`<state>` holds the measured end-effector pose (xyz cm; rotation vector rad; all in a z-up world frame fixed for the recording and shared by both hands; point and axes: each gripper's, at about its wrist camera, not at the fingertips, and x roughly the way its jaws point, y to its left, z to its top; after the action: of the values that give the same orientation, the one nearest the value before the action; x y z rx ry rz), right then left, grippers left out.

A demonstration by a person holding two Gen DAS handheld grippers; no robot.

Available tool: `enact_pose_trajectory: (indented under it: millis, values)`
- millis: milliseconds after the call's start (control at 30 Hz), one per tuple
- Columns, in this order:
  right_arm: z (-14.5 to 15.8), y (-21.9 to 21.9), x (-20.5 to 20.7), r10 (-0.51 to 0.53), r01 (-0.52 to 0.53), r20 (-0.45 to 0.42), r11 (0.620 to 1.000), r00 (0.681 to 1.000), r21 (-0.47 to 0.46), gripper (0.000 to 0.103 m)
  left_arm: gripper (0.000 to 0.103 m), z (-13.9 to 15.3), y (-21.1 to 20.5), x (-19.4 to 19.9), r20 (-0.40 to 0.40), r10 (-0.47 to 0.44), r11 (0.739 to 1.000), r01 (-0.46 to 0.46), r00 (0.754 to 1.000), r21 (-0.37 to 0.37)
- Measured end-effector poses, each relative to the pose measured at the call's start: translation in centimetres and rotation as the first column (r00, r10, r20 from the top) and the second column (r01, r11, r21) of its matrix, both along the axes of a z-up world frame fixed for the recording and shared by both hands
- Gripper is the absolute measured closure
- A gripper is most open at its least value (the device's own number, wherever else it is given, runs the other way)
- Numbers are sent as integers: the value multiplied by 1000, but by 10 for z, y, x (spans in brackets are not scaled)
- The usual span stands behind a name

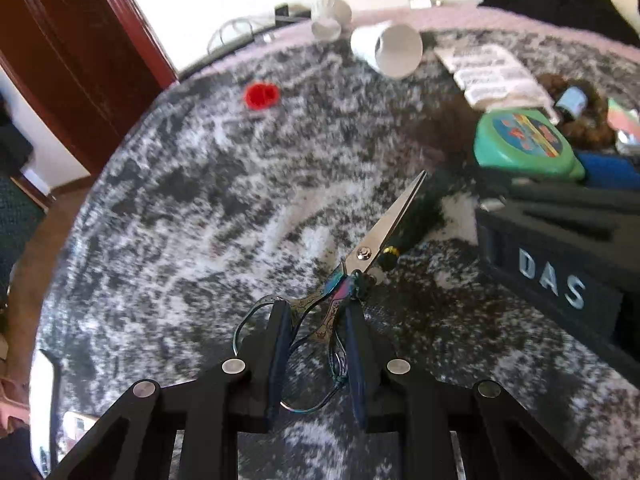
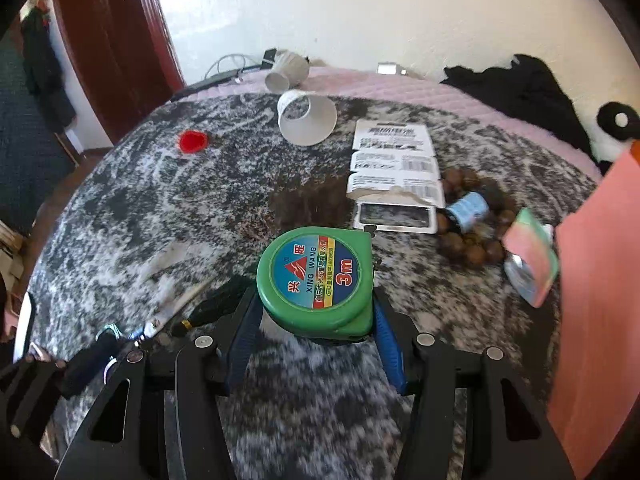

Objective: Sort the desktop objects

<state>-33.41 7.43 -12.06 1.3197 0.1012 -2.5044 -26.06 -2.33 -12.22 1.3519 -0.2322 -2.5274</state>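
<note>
At the far left of the mottled grey-and-white cloth [image 1: 180, 220] that covers the bench, a small red cap [image 1: 261, 95] lies alone, with two white paper cups [image 1: 386, 49] tipped on their sides behind it toward the wall, apparently still waiting to be sorted. Nearer the middle, the left tool [image 1: 316, 312] is clamped on the ornate handles of the scissors [image 1: 376, 240], its two dark pads squeezing the shanks just behind the pivot so the closed blades point forward and up to the right, away from the holder; that looks like a sensible grip for carrying a sharp thing. The blade tip reaches toward a dark tassel-like object [image 1: 416, 220] lying on the cloth, though whether they touch I cannot tell. The left tool is angled low and forward, close above the cloth. To the right, the right tool [image 2: 316, 316] grips the green tape measure [image 2: 316, 276] by its flat sides, label face tilted up toward the camera, the case held just off the cloth. Beyond it lie printed cards [image 2: 394, 168], a ring of brown beads [image 2: 472, 248] with a small blue-labelled bottle [image 2: 468, 210] inside it, and a pink box [image 2: 600, 300] at the right edge, possibly the sorting destination.
</note>
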Motion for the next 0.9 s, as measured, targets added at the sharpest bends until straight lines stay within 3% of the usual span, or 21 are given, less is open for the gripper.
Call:
enact_pose_trajectory:
  millis: [200, 233, 267, 733, 800, 867, 900]
  values:
    - [38, 21, 33, -11, 10, -54, 1000, 998, -23, 46, 82, 28, 4, 25, -60, -12, 1000, 11, 998, -14]
    - [44, 23, 39, -12, 10, -64, 1000, 998, -26, 46, 99, 32, 6, 31, -68, -19, 1000, 17, 998, -17]
    - [51, 26, 45, -12, 10, -75, 1000, 997, -29, 46, 103, 37, 8, 37, -77, -25, 1000, 24, 997, -20]
    - [155, 83, 164, -27, 20, -252, 999, 967, -33, 46, 103, 104, 55, 120, -216, -122, 992, 111, 969, -62]
    - [167, 93, 177, -34, 26, -271, 999, 962, -34, 46, 99, 100, 62, 118, -183, -138, 988, 124, 973, -86]
    - [176, 105, 188, -44, 36, -287, 999, 957, -35, 46, 82, 90, 58, 106, -155, -109, 993, 101, 982, -55]
    - [178, 110, 192, -49, 41, -291, 999, 955, -35, 46, 49, 80, 51, 98, -141, -75, 997, 71, 987, -32]
